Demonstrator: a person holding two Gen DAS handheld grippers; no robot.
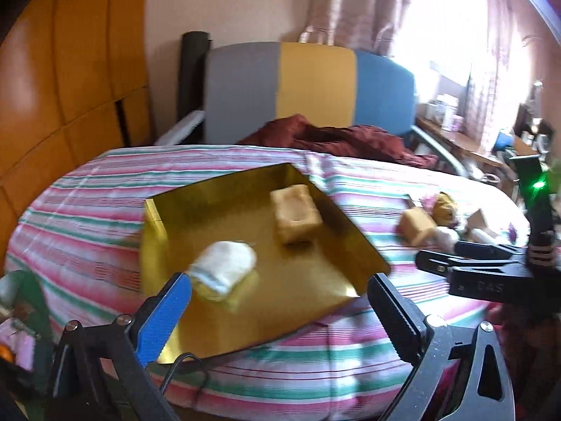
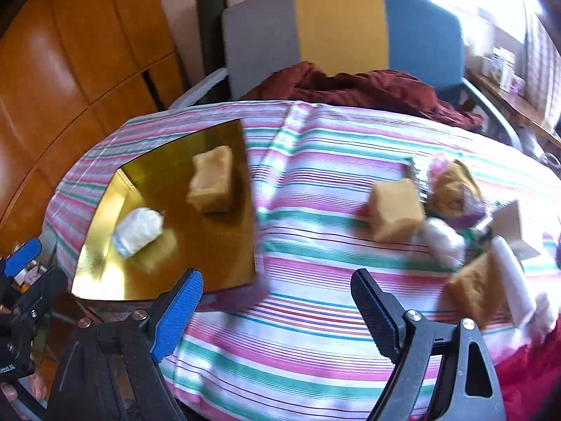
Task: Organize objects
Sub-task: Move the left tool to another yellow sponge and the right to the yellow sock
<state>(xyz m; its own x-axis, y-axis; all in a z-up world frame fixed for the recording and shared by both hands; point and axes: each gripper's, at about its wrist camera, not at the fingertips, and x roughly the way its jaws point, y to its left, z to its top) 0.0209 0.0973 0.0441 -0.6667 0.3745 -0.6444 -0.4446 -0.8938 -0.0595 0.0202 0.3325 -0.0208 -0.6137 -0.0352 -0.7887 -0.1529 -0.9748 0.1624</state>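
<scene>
Gold tray [image 1: 182, 224], shiny and square with a low rim, lies on the striped cloth [image 1: 105, 189] and holds a tan sponge-like block [image 1: 296, 212] and a white wrapped bundle [image 1: 226, 268], apart from each other. Only the right wrist view shows the loose heap in full: another tan block [image 2: 396, 208], a crinkled yellow-and-purple packet [image 2: 455, 193], a white wad [image 2: 443, 240], a third tan block [image 2: 471, 289] and a white tube [image 2: 513, 280], all blurred. The left gripper [image 1: 277, 300] hangs over the tray's near edge, jaws spread wide and empty, the bundle just beyond its blue finger. The right gripper [image 2: 277, 301] hovers over bare cloth between tray and heap, jaws wide apart, gripping nothing.
</scene>
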